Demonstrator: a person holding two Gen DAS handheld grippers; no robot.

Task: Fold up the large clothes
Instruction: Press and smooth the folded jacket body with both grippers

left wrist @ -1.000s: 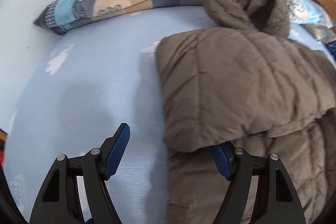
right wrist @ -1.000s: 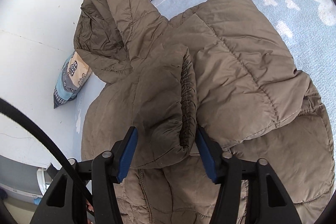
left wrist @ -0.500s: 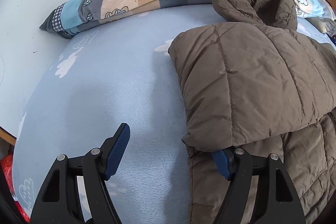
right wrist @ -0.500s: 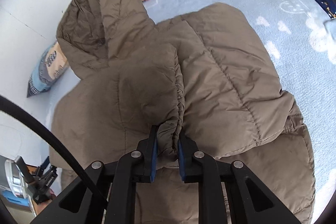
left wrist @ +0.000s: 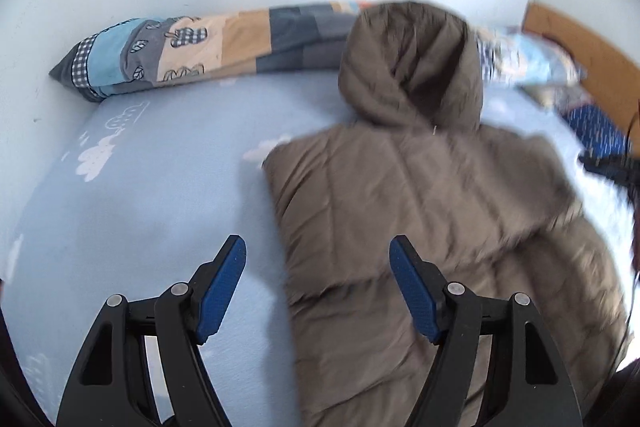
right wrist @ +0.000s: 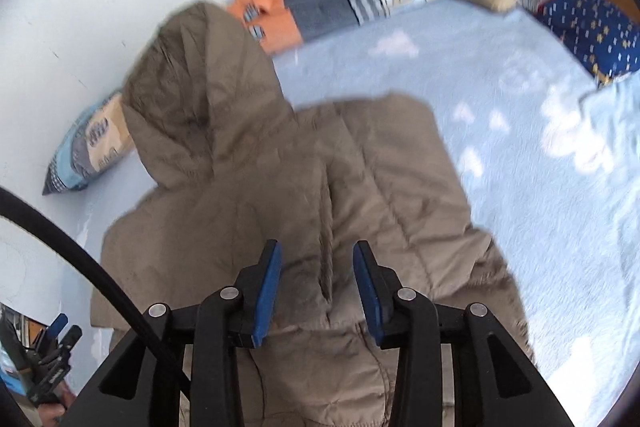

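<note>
A brown hooded puffer jacket (left wrist: 420, 211) lies flat on the light blue bed sheet (left wrist: 152, 195), its hood (left wrist: 412, 67) towards the wall. Both sleeves are folded in across its front and meet at a seam (right wrist: 326, 227). My left gripper (left wrist: 318, 251) hovers open over the jacket's left edge and holds nothing. My right gripper (right wrist: 316, 251) hangs above the sleeve cuffs with its jaws opening. The cuffs lie below the gap and the pads (right wrist: 268, 275) do not press on them.
A long patchwork pillow (left wrist: 208, 47) runs along the white wall behind the hood. A navy dotted cushion (right wrist: 592, 27) and a wooden headboard (left wrist: 588, 67) stand at the far right. Bare sheet spreads left of the jacket (left wrist: 120, 227) and right of it (right wrist: 540, 187).
My right gripper pinched the sleeve cuff half a second ago, then let it go and rose. My left gripper lifted away from the jacket's edge, still open; its finger no longer sits under the sleeve.
</note>
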